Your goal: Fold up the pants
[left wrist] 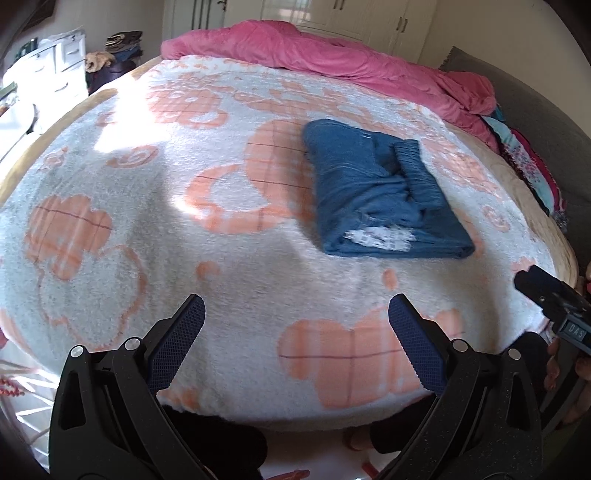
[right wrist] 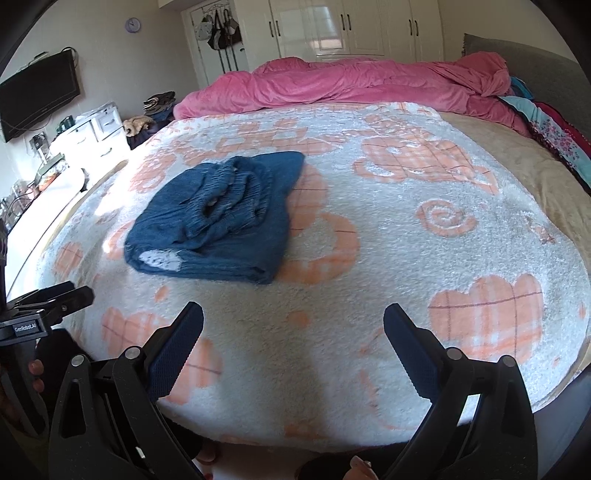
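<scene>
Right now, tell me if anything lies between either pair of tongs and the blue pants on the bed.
Nothing visible does. Only bare blanket separates the open left tongs and open right tongs from the folded blue pants. The pink duvet lies beyond the pants, out of the way.

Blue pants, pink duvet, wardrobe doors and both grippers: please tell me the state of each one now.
Blue pants: folded, lying on the blanket, not held.
Pink duvet: bunched along the bed's far side.
Wardrobe doors: closed.
Left gripper: jaws open, empty.
Right gripper: jaws open, empty.
</scene>
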Available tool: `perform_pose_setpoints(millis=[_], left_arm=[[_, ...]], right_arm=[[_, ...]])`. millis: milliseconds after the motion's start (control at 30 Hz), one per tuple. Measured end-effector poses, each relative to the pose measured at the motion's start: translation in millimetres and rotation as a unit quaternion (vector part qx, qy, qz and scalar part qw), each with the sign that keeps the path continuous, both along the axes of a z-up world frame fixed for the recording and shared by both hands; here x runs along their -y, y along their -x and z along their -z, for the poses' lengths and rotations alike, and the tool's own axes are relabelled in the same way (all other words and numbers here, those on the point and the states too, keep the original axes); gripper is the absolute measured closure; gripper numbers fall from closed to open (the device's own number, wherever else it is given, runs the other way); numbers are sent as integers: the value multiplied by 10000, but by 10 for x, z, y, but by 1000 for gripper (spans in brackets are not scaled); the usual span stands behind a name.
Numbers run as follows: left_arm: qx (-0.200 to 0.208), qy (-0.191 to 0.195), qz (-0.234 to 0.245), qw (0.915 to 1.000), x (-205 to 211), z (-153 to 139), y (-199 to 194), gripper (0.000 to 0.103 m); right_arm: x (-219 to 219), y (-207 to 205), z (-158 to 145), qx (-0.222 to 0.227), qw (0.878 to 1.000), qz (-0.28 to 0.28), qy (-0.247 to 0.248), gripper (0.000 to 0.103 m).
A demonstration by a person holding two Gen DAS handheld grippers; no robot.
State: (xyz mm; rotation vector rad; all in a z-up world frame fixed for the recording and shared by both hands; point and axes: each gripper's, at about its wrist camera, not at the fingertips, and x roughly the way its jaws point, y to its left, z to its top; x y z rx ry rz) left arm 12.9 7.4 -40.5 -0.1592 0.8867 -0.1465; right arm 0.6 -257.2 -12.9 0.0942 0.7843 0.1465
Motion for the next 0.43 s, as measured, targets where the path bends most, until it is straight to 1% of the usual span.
perform_pose_setpoints(millis=[100, 167, 233, 300, 333, 367, 400, 433], left_arm=[[1, 136, -340, 9993, -273, -8, -119, 9], [12, 121, -599, 9981, -511, -38, -277, 9], [92, -213, -1088, 9938, -823, -74, -528, 9], [23, -604, -1628, 9848, -1192, -57, -872, 9], [-57, -681, -1806, 9812, -1356, -31, -1033, 9], [-144, -680, -1928, 9788, -1522, -3, -1203, 9], [-242, -615, -1973, 9781, -1713, 45, -1425, 9], [-377, -548, -2001, 9775, -1843, 102, -1593, 9]], right_arm=[[214, -140, 4, -47, 9997, 244, 52, 5], [494, -300, -6, -28, 9983, 577, 104, 5], [790, -473, -14, -90, 9958, 899, 165, 5], [1221, -726, -20, -124, 9911, 1310, 198, 5], [1404, -829, -11, -149, 9879, 1524, 251, 4], [1618, -963, 2, -176, 9837, 1753, 369, 4], [1872, -1141, 27, -255, 9795, 1943, 468, 4], [2023, -1243, 55, -346, 9753, 2106, 567, 4]])
